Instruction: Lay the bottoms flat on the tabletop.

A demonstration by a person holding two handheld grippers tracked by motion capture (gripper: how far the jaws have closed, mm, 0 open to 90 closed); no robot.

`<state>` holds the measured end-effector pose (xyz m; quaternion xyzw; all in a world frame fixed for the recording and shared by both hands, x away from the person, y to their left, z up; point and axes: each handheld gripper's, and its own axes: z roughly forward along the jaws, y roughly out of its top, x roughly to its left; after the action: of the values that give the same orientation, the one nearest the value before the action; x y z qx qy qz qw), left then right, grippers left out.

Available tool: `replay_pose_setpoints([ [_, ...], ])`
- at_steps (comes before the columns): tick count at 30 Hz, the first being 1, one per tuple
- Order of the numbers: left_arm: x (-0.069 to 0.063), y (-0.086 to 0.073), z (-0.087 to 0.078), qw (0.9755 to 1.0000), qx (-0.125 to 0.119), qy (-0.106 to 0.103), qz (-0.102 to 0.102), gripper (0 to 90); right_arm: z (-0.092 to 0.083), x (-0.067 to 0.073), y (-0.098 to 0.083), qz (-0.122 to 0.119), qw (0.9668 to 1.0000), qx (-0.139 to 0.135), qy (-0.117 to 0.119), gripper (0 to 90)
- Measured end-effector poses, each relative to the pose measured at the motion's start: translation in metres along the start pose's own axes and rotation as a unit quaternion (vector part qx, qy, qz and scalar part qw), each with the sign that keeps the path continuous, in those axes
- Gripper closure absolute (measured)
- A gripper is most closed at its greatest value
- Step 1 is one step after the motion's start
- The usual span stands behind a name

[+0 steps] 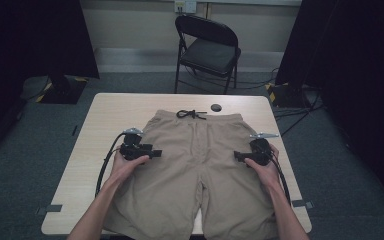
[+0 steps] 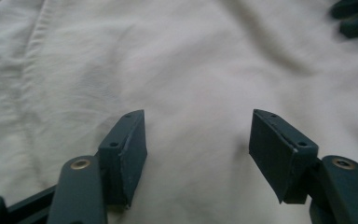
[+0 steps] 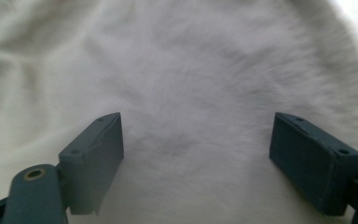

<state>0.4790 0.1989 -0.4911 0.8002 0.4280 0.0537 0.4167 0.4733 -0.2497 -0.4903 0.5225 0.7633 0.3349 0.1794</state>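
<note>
On table, flat tan shorts [image 1: 195, 160]

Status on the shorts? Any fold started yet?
Done: shorts lie spread flat on the table, waistband away from the person, no fold visible. In hand: left tool and right tool are over the two outer sides, both open, gripping nothing. Left: apparently everything, if folding is the goal.
</note>
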Motion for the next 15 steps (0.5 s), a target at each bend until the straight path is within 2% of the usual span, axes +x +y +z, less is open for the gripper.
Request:
replay_pose_setpoints([
  [1,0.0,-0.002,0.001,0.9999,-0.003,0.011,0.01,37.2,0.003,0.001,-0.001,-0.002,0.9999,-0.006,-0.008,14.4],
  [3,0.004,-0.002,0.0,0.9999,-0.011,0.012,-0.002,40.9,0.007,0.003,0.001,0.001,0.9998,-0.015,-0.012,14.4],
  [4,0.005,-0.002,-0.001,0.9997,-0.008,0.023,0.01,41.0,0.009,0.004,0.001,-0.005,0.9997,-0.019,-0.014,14.3],
  [6,0.007,-0.004,-0.003,0.9989,-0.014,0.044,0.012,42.8,0.015,0.009,0.001,-0.025,0.9989,-0.025,-0.031,11.9],
  [9,0.012,-0.008,-0.009,0.9979,-0.015,0.06,0.018,42.9,0.022,0.012,0.007,-0.022,0.9989,-0.022,-0.034,10.6],
  [12,0.019,-0.014,-0.016,0.9963,-0.028,0.08,0.012,43.8,0.032,0.018,0.017,-0.024,0.9989,-0.023,-0.033,10.5],
  [13,0.021,-0.016,-0.018,0.9963,-0.032,0.08,0.01,43.8,0.036,0.02,0.021,-0.026,0.9989,-0.023,-0.032,10.5],
  [15,0.024,-0.019,-0.021,0.9957,-0.031,0.085,0.018,43.8,0.043,0.026,0.027,-0.027,0.999,-0.023,-0.028,10.5],
])
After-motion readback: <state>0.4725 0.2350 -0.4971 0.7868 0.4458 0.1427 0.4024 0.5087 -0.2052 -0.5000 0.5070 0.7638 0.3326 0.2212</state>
